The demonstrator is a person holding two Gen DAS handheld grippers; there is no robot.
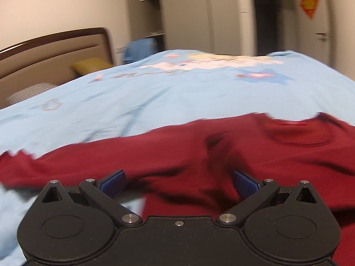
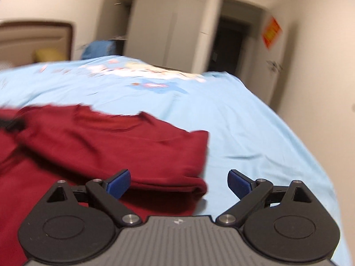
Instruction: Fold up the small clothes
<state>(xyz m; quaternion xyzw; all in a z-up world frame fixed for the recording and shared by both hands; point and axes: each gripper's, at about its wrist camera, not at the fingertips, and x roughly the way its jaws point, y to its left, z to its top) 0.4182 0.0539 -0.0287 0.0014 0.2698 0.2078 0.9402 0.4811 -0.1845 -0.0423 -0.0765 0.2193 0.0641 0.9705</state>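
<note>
A dark red shirt [image 1: 221, 155] lies spread on the light blue bedspread [image 1: 155, 97], its neckline toward the right in the left wrist view. My left gripper [image 1: 178, 182] is open just above the shirt, blue pads wide apart with red cloth below them. In the right wrist view the red shirt [image 2: 106, 146] has a sleeve folded over its body, ending at the right edge. My right gripper [image 2: 178, 181] is open over that edge, its left pad above the cloth and its right pad above the blue bedspread [image 2: 244, 133]. Both views are motion-blurred.
A brown headboard [image 1: 55, 51] and a yellow pillow [image 1: 91, 65] stand at the far left. A blue garment [image 1: 141, 48] hangs past the bed. Beyond are a wardrobe [image 1: 184, 15], a dark doorway [image 1: 266, 24] and a door with a red decoration [image 1: 309, 4].
</note>
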